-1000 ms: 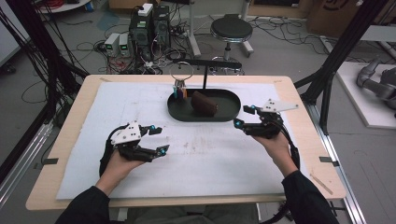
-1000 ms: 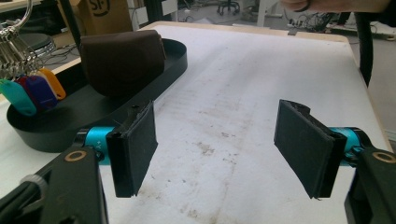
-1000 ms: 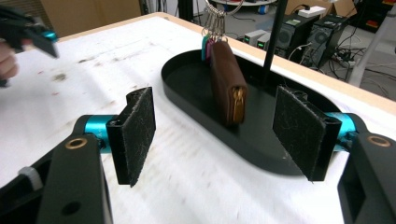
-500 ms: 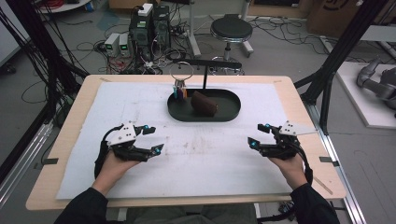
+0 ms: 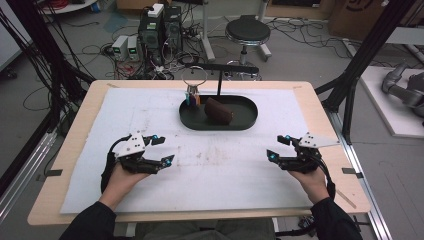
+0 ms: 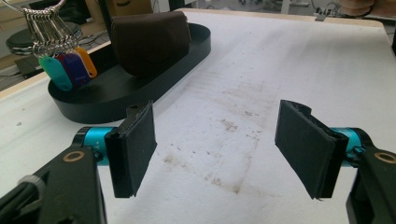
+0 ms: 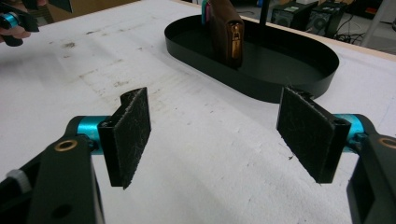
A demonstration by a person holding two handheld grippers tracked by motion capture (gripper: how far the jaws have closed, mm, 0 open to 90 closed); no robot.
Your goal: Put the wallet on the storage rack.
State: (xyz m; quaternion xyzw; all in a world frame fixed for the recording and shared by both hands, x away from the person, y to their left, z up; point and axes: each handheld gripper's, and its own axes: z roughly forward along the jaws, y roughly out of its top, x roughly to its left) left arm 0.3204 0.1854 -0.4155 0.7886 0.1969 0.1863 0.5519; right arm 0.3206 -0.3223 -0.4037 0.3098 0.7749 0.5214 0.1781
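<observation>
1. High view: a pale wooden table (image 5: 320, 107) covered by a white mat (image 5: 220, 165) with brownish smudges near the middle. At the far centre sits a black oval tray (image 5: 247, 122) holding a brown leather pouch (image 5: 218, 111), with a metal key ring (image 5: 193, 77) hanging over its left end from a black stand (image 5: 220, 75). The left gripper (image 5: 159, 150) and right gripper (image 5: 279, 148) rest near the person's edge, well apart from each other and from the tray, both with jaws spread and nothing between them.

2. Left gripper view: the flat, matte black pads (image 6: 140, 144) stand wide apart over the stained mat (image 6: 280, 60). The tray (image 6: 93, 102) lies ahead to the upper left, the pouch (image 6: 152, 42) soft and rounded (its surface looks like suede). Teal, blue and orange key tags (image 6: 67, 70) dangle from the ring.

3. Right gripper view: fuzzy, felt-like pads (image 7: 133, 128), again wide apart and empty. The tray (image 7: 299, 86) sits ahead, slightly right; here the pouch (image 7: 224, 30) stands end-on, showing a brass zip pull (image 7: 236, 44). The other gripper (image 7: 14, 23) shows at the top left corner.
</observation>
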